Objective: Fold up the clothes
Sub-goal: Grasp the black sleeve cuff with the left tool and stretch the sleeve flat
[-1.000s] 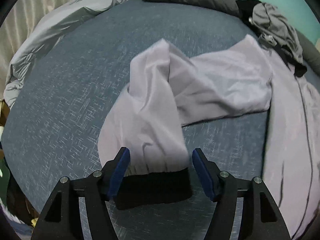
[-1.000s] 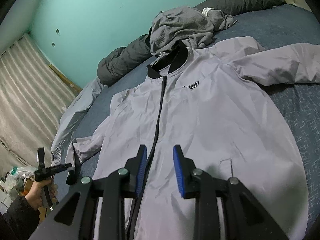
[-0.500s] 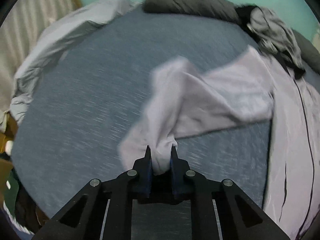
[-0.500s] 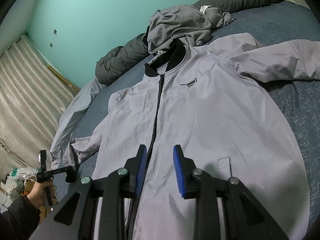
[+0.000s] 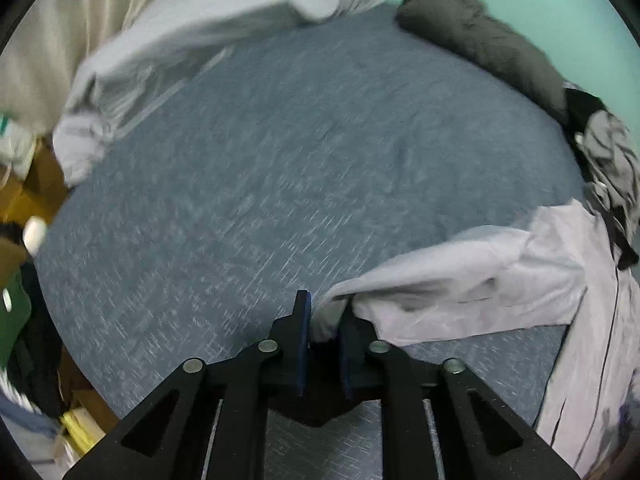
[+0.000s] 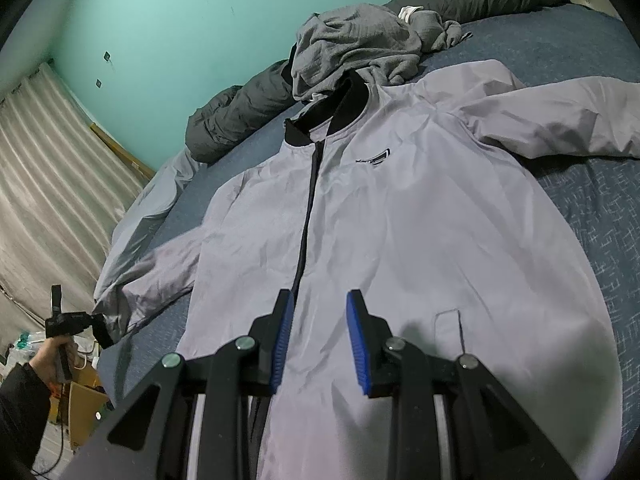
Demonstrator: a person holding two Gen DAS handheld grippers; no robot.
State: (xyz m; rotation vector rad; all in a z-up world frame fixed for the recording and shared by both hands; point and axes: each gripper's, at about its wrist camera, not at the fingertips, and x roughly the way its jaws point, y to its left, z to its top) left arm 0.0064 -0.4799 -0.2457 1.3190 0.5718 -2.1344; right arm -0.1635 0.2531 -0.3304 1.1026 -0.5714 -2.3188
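— Where does the pale lilac zip-front jacket point(image 6: 400, 220) lie?
— Flat on the blue-grey patterned bed point(image 5: 280, 160), collar toward twelve o'clock, below a crumpled grey sweatshirt point(image 6: 360, 48).
— And the left hand-held gripper point(image 5: 325, 312)?
— Clamped on the jacket's sleeve end point(image 5: 460, 292), which stretches toward three o'clock.
— The right hand-held gripper point(image 6: 318, 320)?
— Its blue pads stand apart over the lower front, holding nothing.
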